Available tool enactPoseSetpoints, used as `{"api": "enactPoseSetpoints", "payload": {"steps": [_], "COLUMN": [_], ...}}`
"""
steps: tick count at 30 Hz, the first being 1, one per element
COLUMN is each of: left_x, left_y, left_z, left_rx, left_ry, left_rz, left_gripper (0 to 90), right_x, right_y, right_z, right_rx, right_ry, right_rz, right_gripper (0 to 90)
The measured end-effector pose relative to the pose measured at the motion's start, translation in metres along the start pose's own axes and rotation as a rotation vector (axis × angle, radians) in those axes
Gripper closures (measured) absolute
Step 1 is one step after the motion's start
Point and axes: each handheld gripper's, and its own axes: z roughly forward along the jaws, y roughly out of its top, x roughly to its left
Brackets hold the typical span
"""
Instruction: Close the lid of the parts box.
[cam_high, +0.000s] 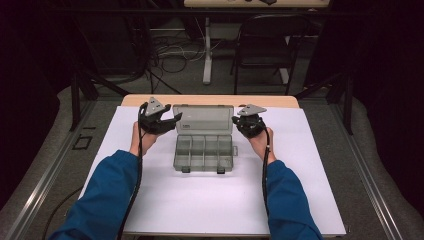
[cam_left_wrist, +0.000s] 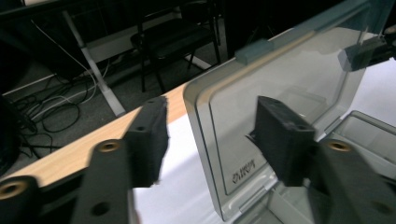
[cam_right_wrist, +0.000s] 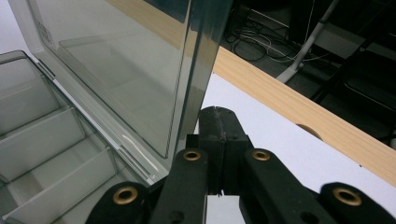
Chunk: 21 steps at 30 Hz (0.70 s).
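Note:
A clear grey compartment box (cam_high: 204, 152) lies mid-table, its lid (cam_high: 204, 119) standing upright at the back. My left gripper (cam_high: 172, 120) is at the lid's left edge. In the left gripper view the jaws of this gripper (cam_left_wrist: 212, 112) straddle the lid (cam_left_wrist: 280, 70); one pad (cam_left_wrist: 147, 140) stands clear of it, so the gripper is open. My right gripper (cam_high: 240, 122) sits at the lid's right edge. In the right gripper view its jaws (cam_right_wrist: 218, 112) are shut with nothing between them, right beside the lid (cam_right_wrist: 130, 56). The box's compartments (cam_right_wrist: 42, 140) hold nothing.
The box rests on a white sheet (cam_high: 210, 200) over a wooden table whose far edge (cam_high: 210, 100) shows behind the lid. Beyond the table stand a black chair (cam_high: 265, 45) and a white table leg (cam_high: 207, 50), with cables (cam_high: 170, 50) on the floor.

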Motion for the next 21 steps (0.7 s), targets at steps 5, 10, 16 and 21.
{"api": "enactPoseSetpoints", "payload": {"steps": [5, 10, 16, 21], "left_x": [0.0045, 0.0039, 0.0055, 0.0063], "left_y": [0.0074, 0.0081, 0.0068, 0.0060], "left_z": [0.0006, 0.0010, 0.0013, 0.0017], "left_rx": [0.002, 0.005, 0.000, -0.005], "left_ry": [-0.007, -0.003, -0.011, -0.014], "left_rz": [0.011, 0.044, 0.040, 0.038], "left_gripper": [60.9, 72.5, 75.2, 75.9], "right_x": [0.0007, 0.0010, 0.0010, -0.0056], "right_y": [0.0004, 0.0008, 0.0011, 0.0049], "right_z": [-0.0002, 0.0001, 0.0005, -0.0086], "right_rx": [0.006, 0.013, 0.022, 0.057], "right_ry": [-0.003, -0.009, -0.019, -0.045], "right_rz": [-0.004, -0.010, -0.013, -0.007], "right_gripper": [90.0, 90.0, 86.4, 64.6]}}
